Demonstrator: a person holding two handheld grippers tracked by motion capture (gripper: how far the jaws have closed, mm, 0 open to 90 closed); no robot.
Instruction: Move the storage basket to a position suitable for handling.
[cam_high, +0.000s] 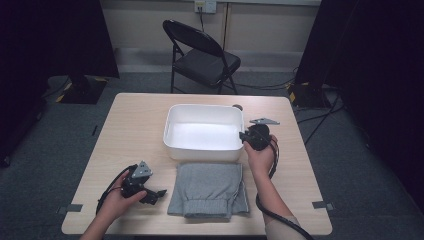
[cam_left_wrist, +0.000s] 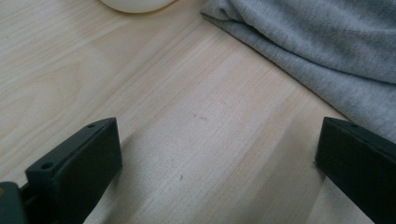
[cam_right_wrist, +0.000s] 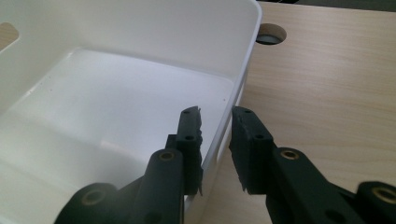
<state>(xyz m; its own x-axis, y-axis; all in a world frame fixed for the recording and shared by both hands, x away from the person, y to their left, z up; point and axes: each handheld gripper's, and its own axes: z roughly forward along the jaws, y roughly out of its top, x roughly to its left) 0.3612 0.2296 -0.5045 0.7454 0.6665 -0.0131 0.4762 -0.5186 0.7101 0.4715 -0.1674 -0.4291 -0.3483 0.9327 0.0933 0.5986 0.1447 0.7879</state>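
Right tool (cam_right_wrist: 217, 140) straddled the tub (cam_high: 203, 131) right wall, jaws slack, not clamped. Left tool (cam_high: 145, 189) wide open, just left of the folded sweatpants (cam_high: 207, 189), which lay just in front of the tub.

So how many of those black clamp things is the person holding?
2. The left gripper rests on the table beside the folded grey garment, jaws wide apart. The right gripper straddles the right wall of the white tub.
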